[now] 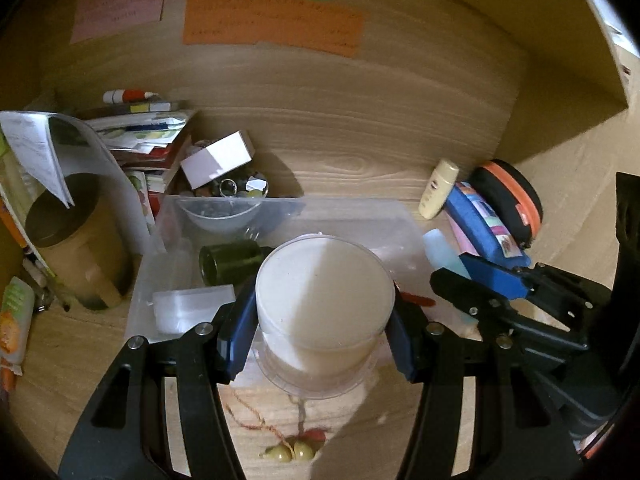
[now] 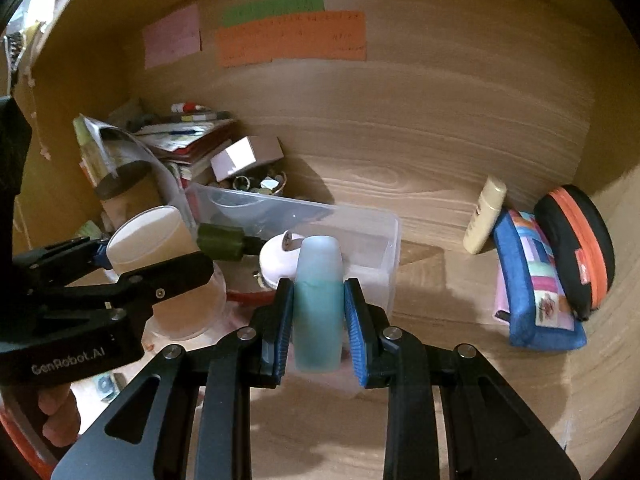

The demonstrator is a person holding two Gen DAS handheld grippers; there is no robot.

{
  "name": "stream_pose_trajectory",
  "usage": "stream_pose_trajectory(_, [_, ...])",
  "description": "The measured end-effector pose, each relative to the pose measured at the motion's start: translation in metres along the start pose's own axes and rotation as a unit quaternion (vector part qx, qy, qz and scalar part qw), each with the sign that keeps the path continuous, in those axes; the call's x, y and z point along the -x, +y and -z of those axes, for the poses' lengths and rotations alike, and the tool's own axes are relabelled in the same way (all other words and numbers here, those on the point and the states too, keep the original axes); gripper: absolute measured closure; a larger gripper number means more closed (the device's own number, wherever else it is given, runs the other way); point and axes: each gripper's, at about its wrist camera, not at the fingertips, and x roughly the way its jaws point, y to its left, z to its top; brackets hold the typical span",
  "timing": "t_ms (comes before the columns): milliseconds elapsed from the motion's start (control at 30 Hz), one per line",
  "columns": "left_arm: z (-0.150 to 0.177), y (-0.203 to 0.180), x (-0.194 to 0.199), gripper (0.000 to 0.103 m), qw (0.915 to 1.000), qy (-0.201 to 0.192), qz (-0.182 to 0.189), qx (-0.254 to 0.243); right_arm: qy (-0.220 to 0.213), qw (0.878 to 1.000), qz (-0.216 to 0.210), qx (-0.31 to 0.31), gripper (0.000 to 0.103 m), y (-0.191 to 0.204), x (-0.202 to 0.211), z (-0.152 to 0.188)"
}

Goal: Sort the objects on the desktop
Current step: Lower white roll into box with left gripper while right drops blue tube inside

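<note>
left gripper (image 1: 324, 320): clamped on the round white tub (image 1: 324, 292), hanging right above the clear bin (image 1: 280, 216)
right gripper (image 2: 319, 316): pinching the teal bottle (image 2: 319, 312) tight, just in front of the bin

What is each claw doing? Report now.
Left claw: closed on the clear round tub.
Right claw: closed on the teal bottle.

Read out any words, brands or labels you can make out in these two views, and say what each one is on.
"GenRobot.AI": on the black body of the left gripper.
Handwriting on the pink note, green note and orange note: too blurred to read.
Print on the cream bottle and the papers: too small to read.
</note>
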Motion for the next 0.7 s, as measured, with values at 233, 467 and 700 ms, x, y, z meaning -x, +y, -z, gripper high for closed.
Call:
stream_pose_trajectory(233, [-0.012,-0.006,-0.008,0.048,0.9996,-0.011,-0.021,-0.019,0.029,1.0,-0.002,0.001,0.08,-0.001,-0.034,-0.001])
stream_pose_trajectory(467, [-0.013,-0.006,-0.021,0.048,0.9989,-0.01,-0.035,-0.028,0.049,0.999,-0.006,-0.001,0.083,-0.004,-0.051,0.004])
stream_pose_trajectory(700, [-0.007,0.001,-0.046,0.044,0.9984,0.024,-0.042,-0.027,0.051,0.999,0.001,0.004,0.083,-0.002,-0.052,0.004])
